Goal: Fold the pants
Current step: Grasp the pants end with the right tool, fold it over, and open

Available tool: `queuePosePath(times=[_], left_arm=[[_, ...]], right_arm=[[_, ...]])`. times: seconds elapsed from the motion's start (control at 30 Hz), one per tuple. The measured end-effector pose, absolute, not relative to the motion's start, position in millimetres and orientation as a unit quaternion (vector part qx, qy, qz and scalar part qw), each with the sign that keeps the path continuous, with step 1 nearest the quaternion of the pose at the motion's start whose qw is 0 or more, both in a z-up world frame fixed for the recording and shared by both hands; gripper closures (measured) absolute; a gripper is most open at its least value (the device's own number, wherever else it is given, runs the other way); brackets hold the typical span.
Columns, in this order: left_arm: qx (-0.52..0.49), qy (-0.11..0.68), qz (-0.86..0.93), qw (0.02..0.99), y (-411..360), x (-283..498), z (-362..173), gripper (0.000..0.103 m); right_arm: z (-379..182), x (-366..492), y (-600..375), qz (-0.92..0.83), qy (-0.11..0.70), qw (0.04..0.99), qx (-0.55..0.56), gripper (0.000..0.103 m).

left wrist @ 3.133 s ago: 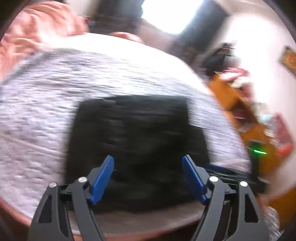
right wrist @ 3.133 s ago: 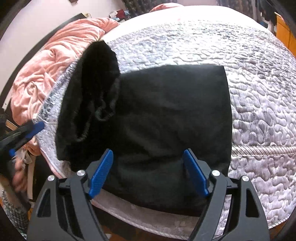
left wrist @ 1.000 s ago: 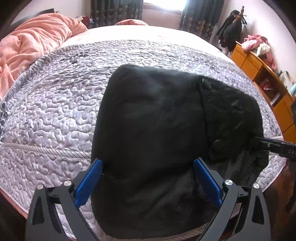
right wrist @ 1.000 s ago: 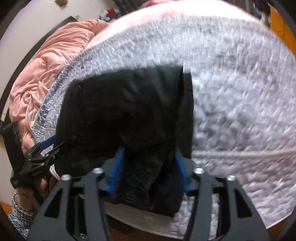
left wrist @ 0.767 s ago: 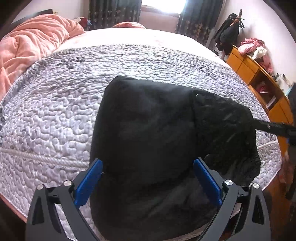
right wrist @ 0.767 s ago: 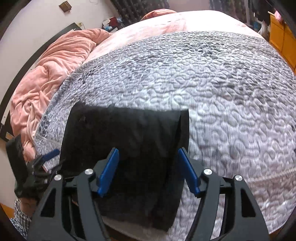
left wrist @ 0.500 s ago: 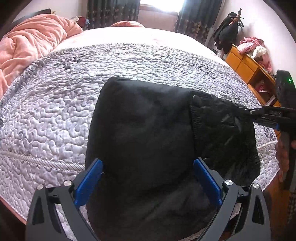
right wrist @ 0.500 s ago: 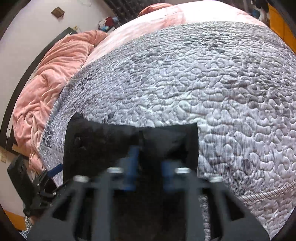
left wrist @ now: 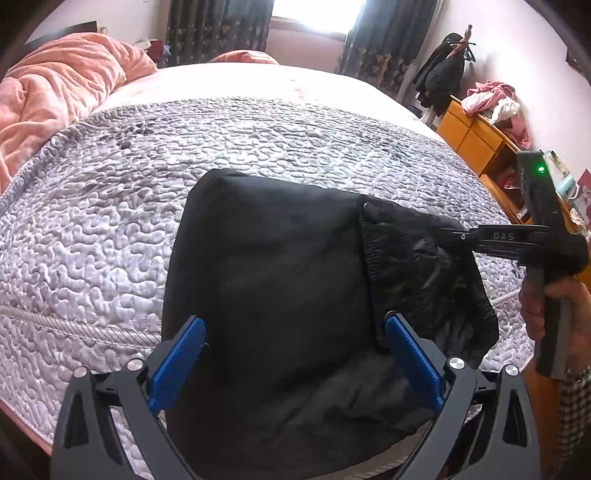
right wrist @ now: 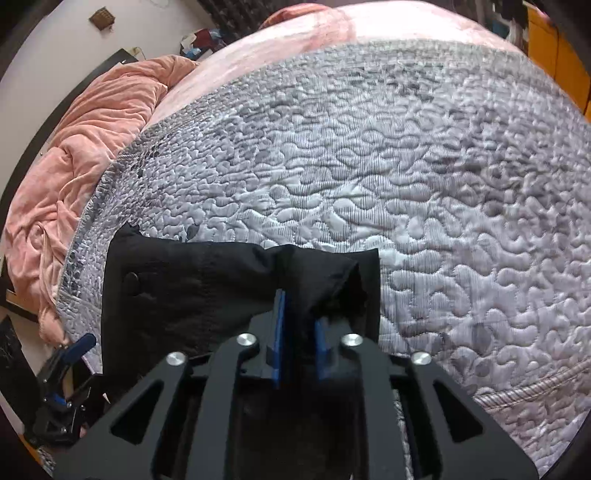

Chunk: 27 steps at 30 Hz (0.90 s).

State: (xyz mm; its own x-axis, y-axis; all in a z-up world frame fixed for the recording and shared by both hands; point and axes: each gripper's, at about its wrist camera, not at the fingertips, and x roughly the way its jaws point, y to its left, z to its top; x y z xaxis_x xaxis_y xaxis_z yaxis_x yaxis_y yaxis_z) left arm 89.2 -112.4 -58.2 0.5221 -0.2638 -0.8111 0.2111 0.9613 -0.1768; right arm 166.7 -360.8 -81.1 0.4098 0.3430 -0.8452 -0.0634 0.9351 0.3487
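Left wrist view, left to right: we count one pink comforter [left wrist: 55, 85] bunched at the far left, one grey quilted bed cover [left wrist: 110, 221], one pair of black pants [left wrist: 280, 295] lying folded on the cover at the near edge of the bed, one orange wooden dresser [left wrist: 476, 140] at the right with clothes piled on top. Two dark curtains [left wrist: 218, 29] flank one bright window. One coat rack [left wrist: 447, 70] with dark garments stands by the right wall. Left gripper [left wrist: 293, 360] shows two blue pads spread wide apart, hovering above the pants, nothing between them. Right gripper [left wrist: 458, 236] comes in from the right with its tip at the pants' waistband edge; we read "DAS" on its arm, the rest of the lettering hidden. One green light glows on its body. Its holder's hand [left wrist: 554, 310] is cut off by the frame edge.

Right wrist view: comforter [right wrist: 85, 147] left, left gripper [right wrist: 70, 354] low at the left edge, partly cut off, its gap hard to judge from here. Pants [right wrist: 192, 288] sit low centre on the cover [right wrist: 406, 184]. Right gripper [right wrist: 297, 328] has its pads pinched together on a raised fold of the pants. One round button [right wrist: 131, 280] shows near the left corner. Fabric below the pads is hidden by the gripper body.
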Motion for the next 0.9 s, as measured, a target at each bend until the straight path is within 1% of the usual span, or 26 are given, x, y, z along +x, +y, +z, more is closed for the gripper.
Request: queuePosePath(times=[0.03, 0.07, 0.13, 0.2, 0.23, 0.3, 0.4, 0.47, 0.6, 0.63, 0.67, 0.7, 0.73, 0.83, 0.9], left_arm=[[-0.028, 0.469, -0.135, 0.872, -112.7, 88.8, -57.2, 0.004], [-0.028, 0.469, -0.135, 0.873, -112.6, 88.7, -56.4, 0.004], [-0.031, 0.469, -0.135, 0.872, -112.4, 87.4, -55.2, 0.004], [-0.033, 0.469, -0.136, 0.872, -111.9, 86.2, -54.5, 0.004], [-0.032, 0.469, -0.136, 0.872, -112.3, 85.6, -54.4, 0.004], [-0.031, 0.47, -0.135, 0.872, -112.9, 84.2, -54.3, 0.004], [-0.026, 0.471, -0.133, 0.871, -113.9, 81.0, -54.9, 0.004], [-0.025, 0.471, -0.132, 0.872, -114.2, 79.2, -54.7, 0.004], [-0.017, 0.465, -0.129, 0.876, -117.3, 71.1, -51.1, 0.004], [-0.016, 0.464, -0.129, 0.876, -117.5, 69.9, -50.5, 0.004], [-0.016, 0.463, -0.13, 0.876, -117.9, 68.7, -49.6, 0.004], [-0.015, 0.463, -0.131, 0.877, -118.5, 67.7, -48.9, 0.004], [-0.014, 0.463, -0.131, 0.876, -118.8, 67.1, -48.5, 0.004], [-0.017, 0.464, -0.131, 0.876, -119.1, 64.9, -47.9, 0.004], [-0.017, 0.465, -0.131, 0.875, -119.7, 63.7, -47.9, 0.004]], right_arm=[[-77.2, 162.0, -359.8, 0.121, 0.529, 0.831, 0.125, 0.064], [-73.7, 156.2, -358.7, 0.122, 0.528, 0.832, 0.119, 0.058], [-67.5, 141.6, -357.6, 0.126, 0.522, 0.836, 0.11, 0.057], [-63.4, 122.1, -359.3, 0.131, 0.521, 0.836, 0.114, 0.049], [-63.4, 115.6, -360.2, 0.133, 0.522, 0.835, 0.117, 0.042], [-65.1, 98.1, -362.1, 0.138, 0.524, 0.832, 0.122, 0.037], [-75.1, 72.6, -365.3, 0.152, 0.536, 0.816, 0.154, 0.037], [-80.8, 63.6, -365.0, 0.151, 0.54, 0.812, 0.161, 0.035], [-95.9, 55.0, -364.8, 0.145, 0.559, 0.797, 0.177, 0.035], [-100.0, 54.4, -365.6, 0.151, 0.561, 0.792, 0.188, 0.038], [-103.3, 54.5, -364.7, 0.157, 0.563, 0.788, 0.196, 0.047], [-107.8, 55.0, -362.5, 0.163, 0.568, 0.781, 0.203, 0.051], [-109.8, 54.7, -361.6, 0.166, 0.568, 0.779, 0.207, 0.057], [-109.7, 54.6, -360.0, 0.161, 0.564, 0.783, 0.207, 0.066], [-106.3, 54.4, -360.9, 0.163, 0.56, 0.786, 0.207, 0.068]])
